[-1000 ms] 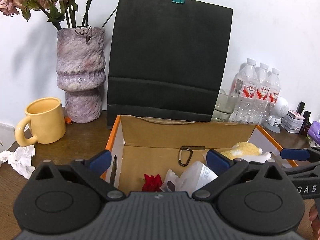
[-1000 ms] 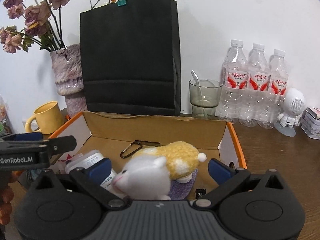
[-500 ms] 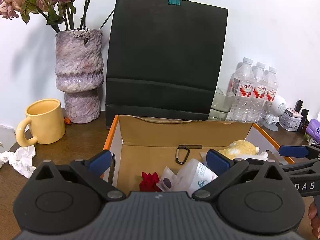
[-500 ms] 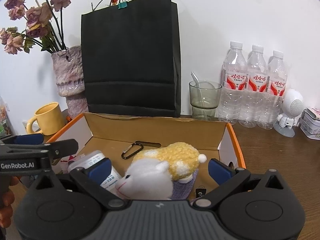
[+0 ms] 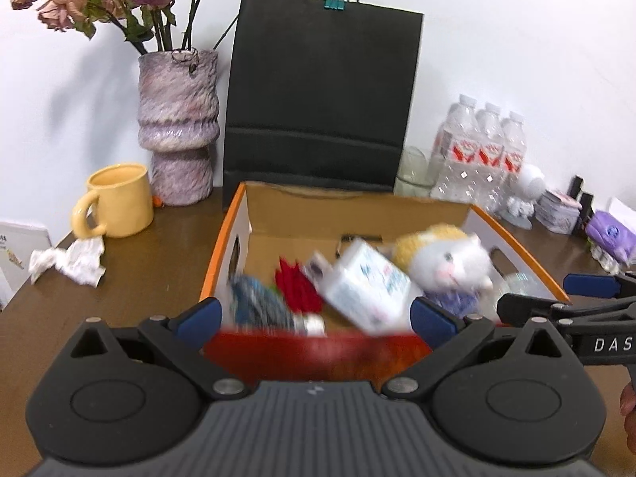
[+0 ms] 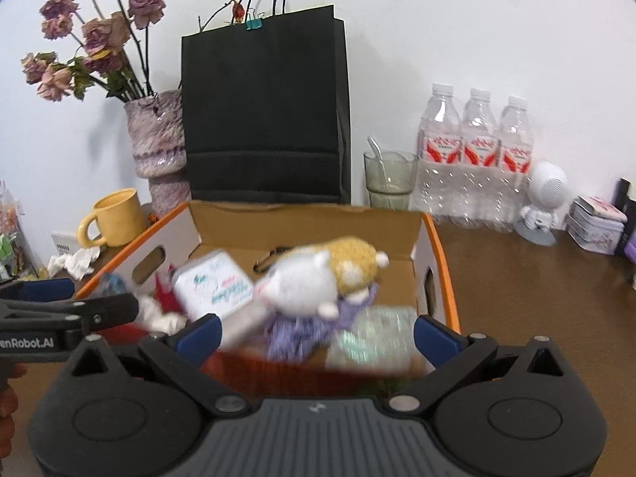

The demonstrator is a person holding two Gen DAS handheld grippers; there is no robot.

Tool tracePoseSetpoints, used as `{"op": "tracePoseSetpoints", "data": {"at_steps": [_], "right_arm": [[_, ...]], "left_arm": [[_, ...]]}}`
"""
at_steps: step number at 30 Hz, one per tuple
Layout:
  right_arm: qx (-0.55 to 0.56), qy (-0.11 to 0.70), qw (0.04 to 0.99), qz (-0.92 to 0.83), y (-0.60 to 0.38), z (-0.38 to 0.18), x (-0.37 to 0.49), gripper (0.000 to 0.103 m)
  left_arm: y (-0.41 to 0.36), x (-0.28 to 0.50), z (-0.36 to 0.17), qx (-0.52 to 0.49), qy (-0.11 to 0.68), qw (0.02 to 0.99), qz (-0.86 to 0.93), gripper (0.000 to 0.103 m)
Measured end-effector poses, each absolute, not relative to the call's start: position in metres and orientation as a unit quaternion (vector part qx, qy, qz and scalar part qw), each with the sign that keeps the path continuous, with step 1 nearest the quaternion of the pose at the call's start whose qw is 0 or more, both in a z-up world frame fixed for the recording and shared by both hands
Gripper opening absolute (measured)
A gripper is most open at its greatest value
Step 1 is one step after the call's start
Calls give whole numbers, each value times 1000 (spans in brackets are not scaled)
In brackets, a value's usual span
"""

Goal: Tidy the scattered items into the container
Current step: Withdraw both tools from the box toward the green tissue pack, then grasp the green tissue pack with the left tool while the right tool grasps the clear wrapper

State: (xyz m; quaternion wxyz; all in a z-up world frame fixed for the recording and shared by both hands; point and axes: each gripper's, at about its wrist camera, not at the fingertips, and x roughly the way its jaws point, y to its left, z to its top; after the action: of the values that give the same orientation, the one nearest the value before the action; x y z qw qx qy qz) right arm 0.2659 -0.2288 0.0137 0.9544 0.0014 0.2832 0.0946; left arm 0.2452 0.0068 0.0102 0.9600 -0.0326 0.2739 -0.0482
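An orange-rimmed cardboard box (image 5: 222, 250) (image 6: 445, 262) sits on the brown table and holds the items. Inside lie a white and yellow plush toy (image 5: 445, 264) (image 6: 318, 284), a white tub (image 5: 365, 284) (image 6: 214, 284), a red piece (image 5: 296, 284), a blue item (image 5: 254, 304), a shiny packet (image 6: 373, 338) and a carabiner (image 6: 266, 262). My left gripper (image 5: 314, 318) hangs open over the box's near wall, holding nothing. My right gripper (image 6: 317, 334) is open too, beside it at the same wall. The near part of the box is blurred.
Behind the box stand a black paper bag (image 5: 318, 95), a purple vase (image 5: 177, 127) of dried roses, a yellow mug (image 5: 119, 198) and crumpled tissue (image 5: 69, 262). On the right are water bottles (image 6: 473, 159), a glass (image 6: 389, 179), a white figurine (image 6: 542, 202) and a tin (image 6: 596, 218).
Both grippers have lifted and drawn back from the box, so I look down into it from higher. The near wall has come into view. Both stay open.
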Motion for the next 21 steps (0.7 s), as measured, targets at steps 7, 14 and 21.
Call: {"op": "tracePoseSetpoints", "data": {"at_steps": [7, 14, 21], "right_arm": [[5, 293, 953, 82, -245, 5, 213, 103], [10, 309, 948, 78, -258, -11, 179, 103], [10, 317, 945, 78, -264, -18, 160, 103]], "left_arm": [[-4, 195, -7, -11, 304, 951, -49, 103], [-18, 165, -30, -9, 338, 940, -46, 103], [-37, 153, -47, 1, 350, 936, -32, 103]]}}
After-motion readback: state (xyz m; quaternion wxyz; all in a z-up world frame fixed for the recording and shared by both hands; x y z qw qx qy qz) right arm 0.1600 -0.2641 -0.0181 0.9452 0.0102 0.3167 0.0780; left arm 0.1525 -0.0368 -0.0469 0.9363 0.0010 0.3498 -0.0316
